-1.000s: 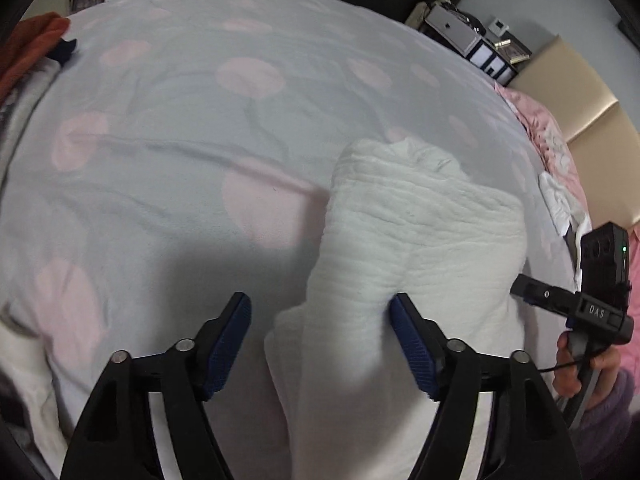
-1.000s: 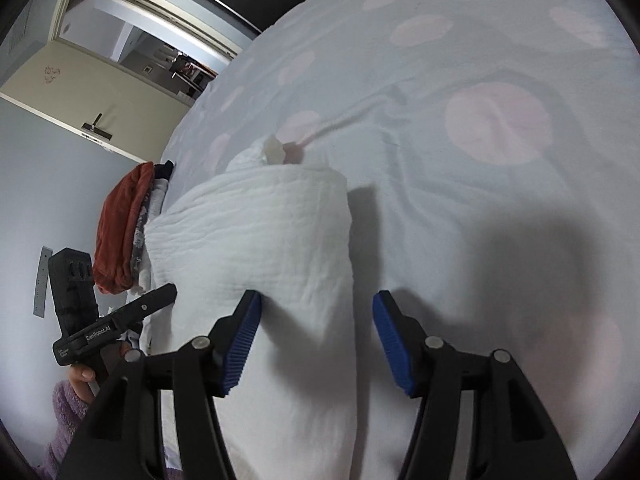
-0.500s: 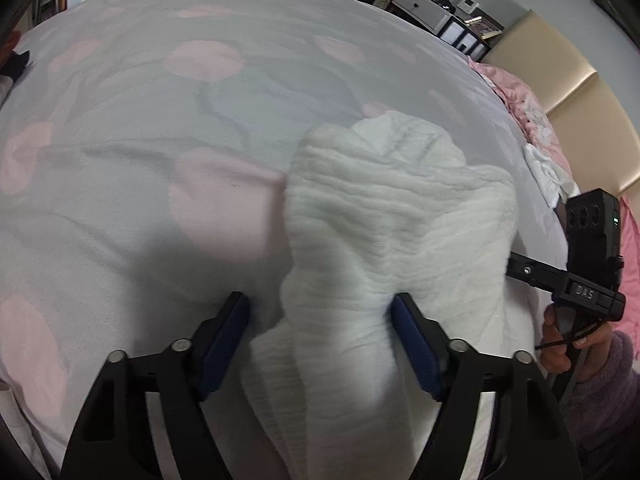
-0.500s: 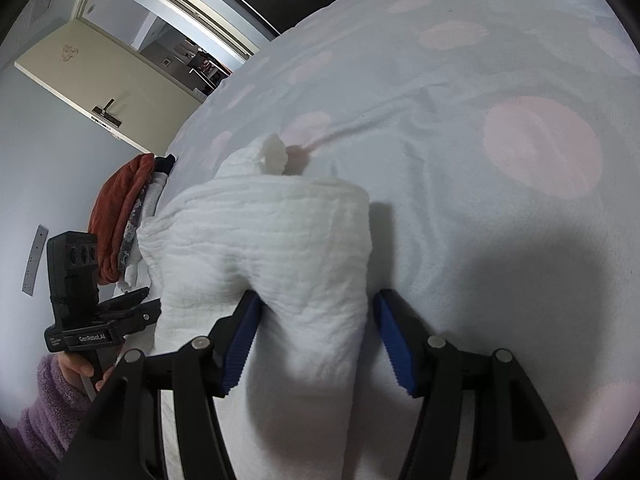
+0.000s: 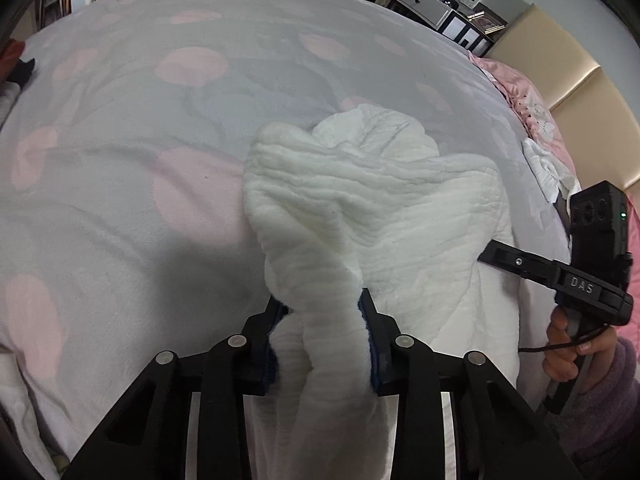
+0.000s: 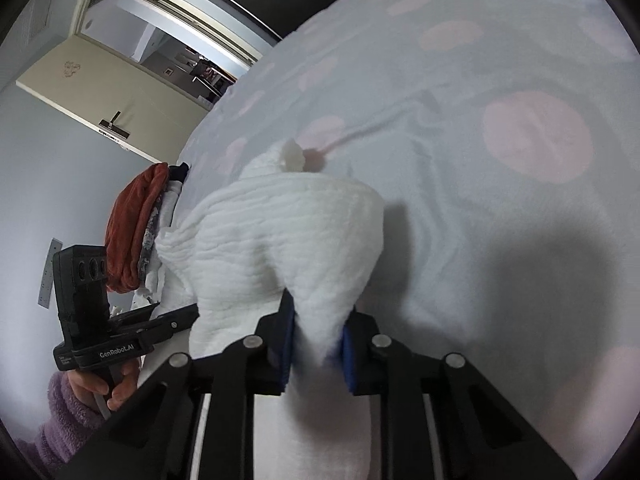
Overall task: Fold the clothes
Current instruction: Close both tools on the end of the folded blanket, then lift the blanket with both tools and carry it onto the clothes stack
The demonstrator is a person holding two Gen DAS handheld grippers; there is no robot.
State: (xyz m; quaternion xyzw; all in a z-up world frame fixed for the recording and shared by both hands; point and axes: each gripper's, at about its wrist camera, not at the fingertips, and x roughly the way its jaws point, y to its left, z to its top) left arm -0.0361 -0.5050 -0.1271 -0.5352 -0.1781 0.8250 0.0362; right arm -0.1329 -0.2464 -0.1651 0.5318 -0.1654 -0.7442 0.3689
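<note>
One white garment [image 5: 372, 216] lies bunched on a grey bedspread [image 5: 120, 160] dotted with pink circles, two grippers pinched onto it — the left gripper [image 5: 324, 320] on one near fold, the right gripper [image 6: 316, 332] on another, each held level in a purple-sleeved hand [image 6: 116, 384].

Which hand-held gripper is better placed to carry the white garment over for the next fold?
Neither alone. The left hand-held gripper and the right hand-held gripper are each shut on a near-edge bunch of the white garment, one toward each side, so moving both together probably suits best.
</note>
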